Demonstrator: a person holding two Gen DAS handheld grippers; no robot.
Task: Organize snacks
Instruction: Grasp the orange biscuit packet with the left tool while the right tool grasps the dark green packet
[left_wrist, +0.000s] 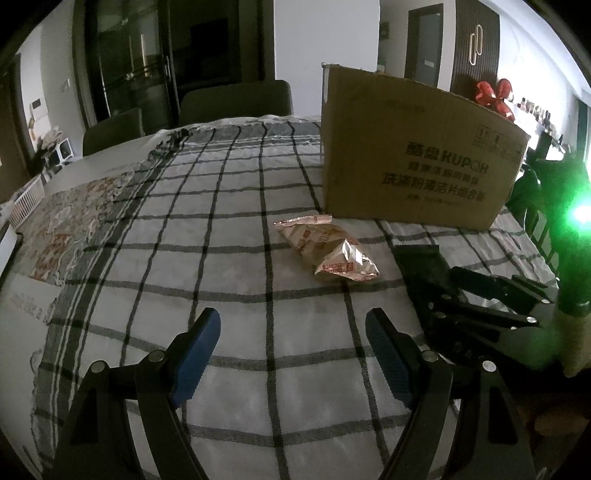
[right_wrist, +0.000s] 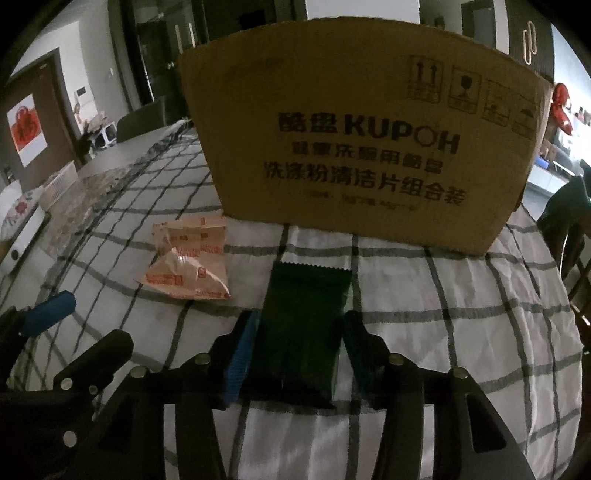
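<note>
Straddling the green packet (right_wrist: 306, 328), your right claw (right_wrist: 300, 332) has a blue pad against each long edge, though whether it is truly gripping or only closing in is hard to tell. The packet lies flat on the checked table (right_wrist: 461, 314), its long axis running straight ahead toward the box (right_wrist: 369, 140), serrated end nearest the cardboard. Your left claw (left_wrist: 293, 352) hangs wide open and empty, lower left of the two pale snack bags (left_wrist: 328, 247), which sit just beside the box's near corner. The right hand is the nearer one for the packet. Dim light hides the packet's print, and the box's open top is out of view.
</note>
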